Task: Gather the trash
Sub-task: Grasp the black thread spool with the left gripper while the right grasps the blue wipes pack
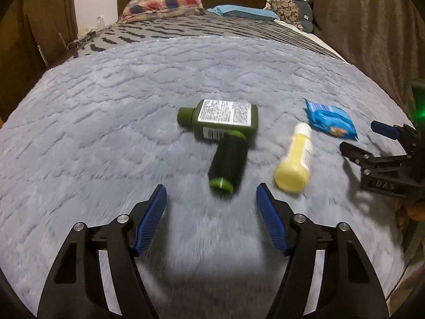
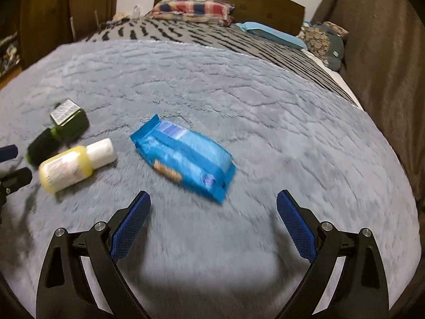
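Four pieces of trash lie on a grey blanket (image 1: 106,101) spread over a bed. Left of the yellow bottle (image 1: 294,164), a black tube (image 1: 227,163) touches a green bottle (image 1: 225,118); right of the yellow bottle rests a blue wrapper (image 1: 329,121). The left gripper (image 1: 211,223) hovers parted and empty near the tube; the right gripper (image 2: 213,222) stands wide, empty, near the wrapper.

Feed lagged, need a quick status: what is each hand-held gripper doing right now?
Left hand-held gripper: open, empty, short of the dark green bottle.
Right hand-held gripper: open, empty, short of the blue packet.
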`<action>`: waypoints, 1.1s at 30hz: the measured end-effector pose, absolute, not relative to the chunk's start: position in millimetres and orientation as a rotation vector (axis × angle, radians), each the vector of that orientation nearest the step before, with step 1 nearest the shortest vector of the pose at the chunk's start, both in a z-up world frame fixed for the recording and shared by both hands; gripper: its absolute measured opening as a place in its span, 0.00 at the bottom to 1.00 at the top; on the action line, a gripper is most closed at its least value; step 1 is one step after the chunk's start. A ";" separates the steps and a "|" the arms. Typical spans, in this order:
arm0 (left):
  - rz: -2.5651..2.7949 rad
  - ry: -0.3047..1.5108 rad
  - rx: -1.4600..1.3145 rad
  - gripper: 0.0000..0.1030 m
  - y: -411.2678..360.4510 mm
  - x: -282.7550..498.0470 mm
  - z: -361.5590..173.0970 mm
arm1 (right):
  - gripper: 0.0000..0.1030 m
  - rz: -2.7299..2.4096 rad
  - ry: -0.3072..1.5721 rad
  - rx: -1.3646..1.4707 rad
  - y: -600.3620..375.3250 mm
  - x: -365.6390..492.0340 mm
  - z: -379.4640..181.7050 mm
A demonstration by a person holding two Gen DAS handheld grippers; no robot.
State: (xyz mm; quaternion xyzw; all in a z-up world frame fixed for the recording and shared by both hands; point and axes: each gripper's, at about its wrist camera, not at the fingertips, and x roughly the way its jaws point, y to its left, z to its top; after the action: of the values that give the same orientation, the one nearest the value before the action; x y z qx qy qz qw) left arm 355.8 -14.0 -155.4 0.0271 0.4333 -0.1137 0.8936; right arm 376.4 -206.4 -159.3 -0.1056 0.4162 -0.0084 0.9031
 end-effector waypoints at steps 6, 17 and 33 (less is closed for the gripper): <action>-0.248 0.918 0.053 0.61 -24.4 380.9 -163.6 | 0.93 0.015 0.862 -0.246 -194.9 408.6 -158.7; -0.250 0.948 0.065 0.31 -30.0 398.6 -163.7 | 0.53 0.130 0.947 -0.050 -213.8 427.5 -165.5; -0.311 0.852 0.084 0.24 -23.1 312.2 -117.8 | 0.36 0.138 0.848 0.029 -231.7 323.2 -115.8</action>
State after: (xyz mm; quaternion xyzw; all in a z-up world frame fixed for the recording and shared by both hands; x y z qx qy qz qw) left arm 312.2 -23.1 -117.8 0.0408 0.4114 -0.1502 0.8981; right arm 323.2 -231.7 -115.8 0.0141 0.4109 0.0667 0.9091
